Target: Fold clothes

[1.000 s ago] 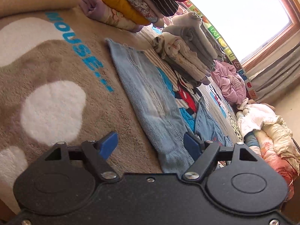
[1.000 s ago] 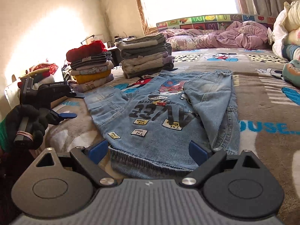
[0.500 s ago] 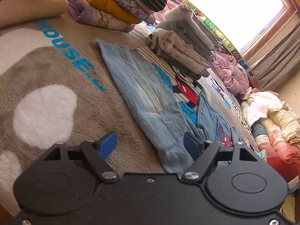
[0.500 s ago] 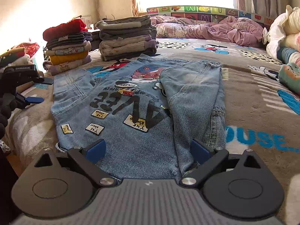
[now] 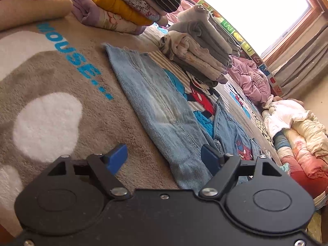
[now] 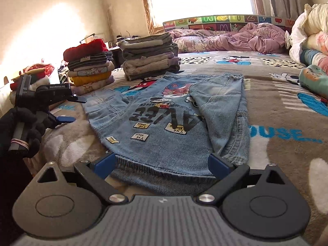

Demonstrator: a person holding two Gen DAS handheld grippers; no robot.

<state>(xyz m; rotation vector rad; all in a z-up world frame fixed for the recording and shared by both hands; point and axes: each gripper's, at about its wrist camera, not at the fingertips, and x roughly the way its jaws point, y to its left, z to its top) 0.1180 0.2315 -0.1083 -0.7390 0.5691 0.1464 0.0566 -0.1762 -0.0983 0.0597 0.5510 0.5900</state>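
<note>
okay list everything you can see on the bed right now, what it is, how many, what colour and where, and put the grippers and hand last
Denim jacket: one, light blue with printed lettering and patches, spread flat on the blanket, one sleeve folded in over it.
Blanket: one, brown with white spots and blue letters, covering the bed.
Colourful folded stack: one, red on top, yellow lower down, behind the jacket to the left.
Grey folded stack: one, grey and beige, behind the jacket.
Purple quilt: one, crumpled below the window.
Bedding pile: one, white, pink and teal, far right.
Alphabet mat: one, multicoloured, against the window wall.
Left gripper: black, blue pads, jaws open at the other sleeve's end.
Right gripper: same, jaws open at the hem.
Gloved hand: one, black, holding the left gripper.
</note>
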